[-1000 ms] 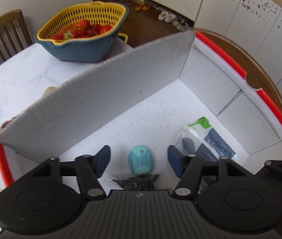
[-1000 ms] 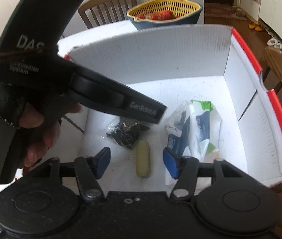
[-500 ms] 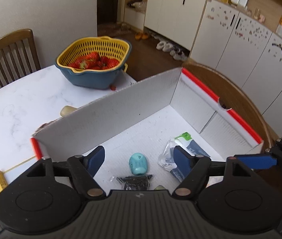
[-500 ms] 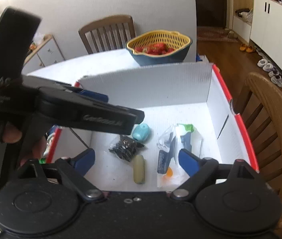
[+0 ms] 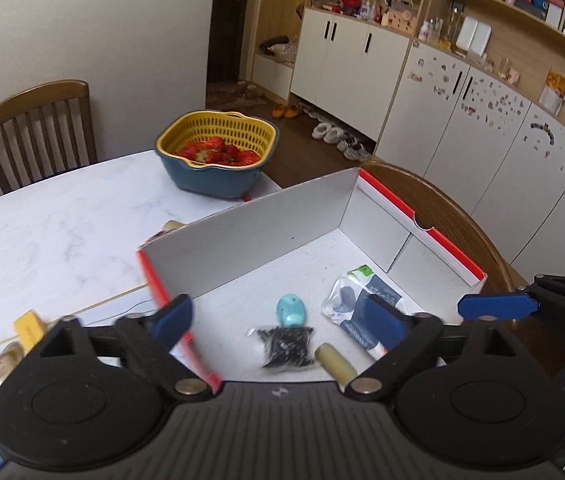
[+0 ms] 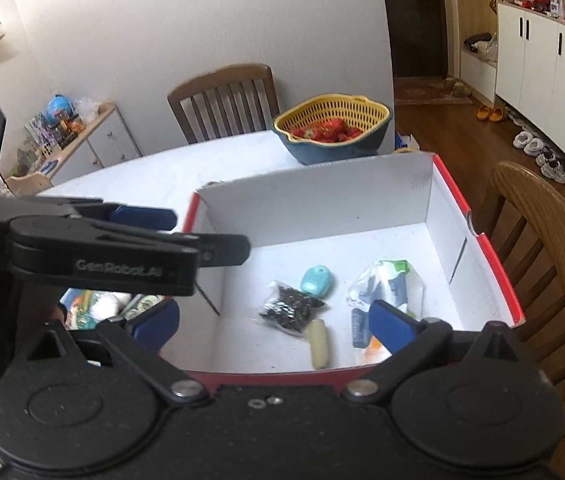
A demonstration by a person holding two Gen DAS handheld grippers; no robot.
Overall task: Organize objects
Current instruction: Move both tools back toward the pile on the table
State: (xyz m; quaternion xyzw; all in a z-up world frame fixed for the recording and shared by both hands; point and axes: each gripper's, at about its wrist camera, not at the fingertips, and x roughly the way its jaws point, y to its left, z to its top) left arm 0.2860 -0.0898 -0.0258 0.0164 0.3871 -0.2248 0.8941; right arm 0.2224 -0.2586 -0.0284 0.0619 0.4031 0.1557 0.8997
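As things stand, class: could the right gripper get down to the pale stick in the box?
Probably yes. The right gripper hangs empty, fingers wide, above the open box; nothing covers the pale stick.

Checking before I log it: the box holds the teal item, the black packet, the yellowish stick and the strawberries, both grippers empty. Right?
Not the strawberries: they sit in the yellow colander beyond the box, as the right wrist view shows. The fourth item is a plastic pouch.

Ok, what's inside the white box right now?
The white box holds a teal object, a bag of dark bits, a pale yellowish stick and a plastic packet. The right claw's finger hides the packet's near end.
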